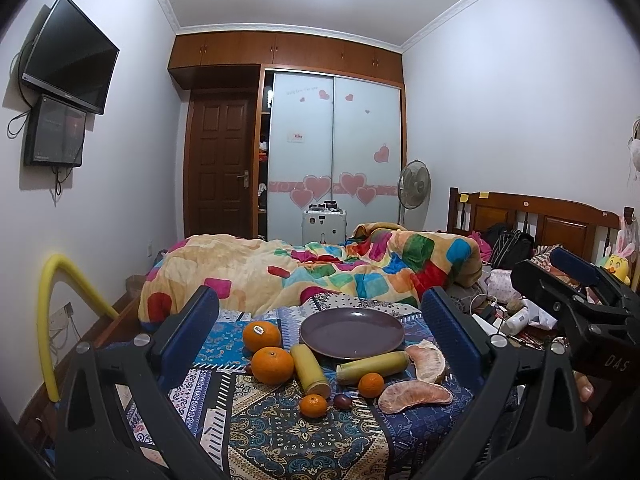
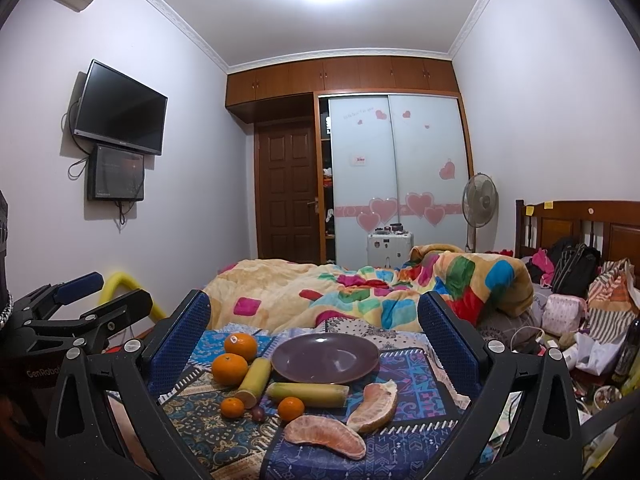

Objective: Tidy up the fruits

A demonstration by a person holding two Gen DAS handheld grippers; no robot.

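Apparently nothing is sorted yet: the plate [image 1: 352,334] sits bare, the fruit [image 1: 272,365] lies beside it, and both the left gripper [image 1: 320,332] and right gripper [image 2: 314,334] hang spread wide.

Between the left gripper's [image 1: 320,312] spread fingers, whose blue pads [image 1: 448,328] are finely dimpled on matt black plastic arms with bright metal screws, lies a glossy purple plate [image 1: 352,333], likely glazed ceramic. Under it a woven patterned cloth [image 1: 280,432] looks matt. The oranges [image 1: 272,365] have pebbled, faintly shiny peel; the sugarcane pieces [image 1: 309,369] are smooth and waxy. Ahead of the right gripper [image 2: 314,316], the peeled pomelo segments [image 2: 325,436] look dry and fibrous. Beyond, the blanket [image 1: 280,268] is plush fleece.
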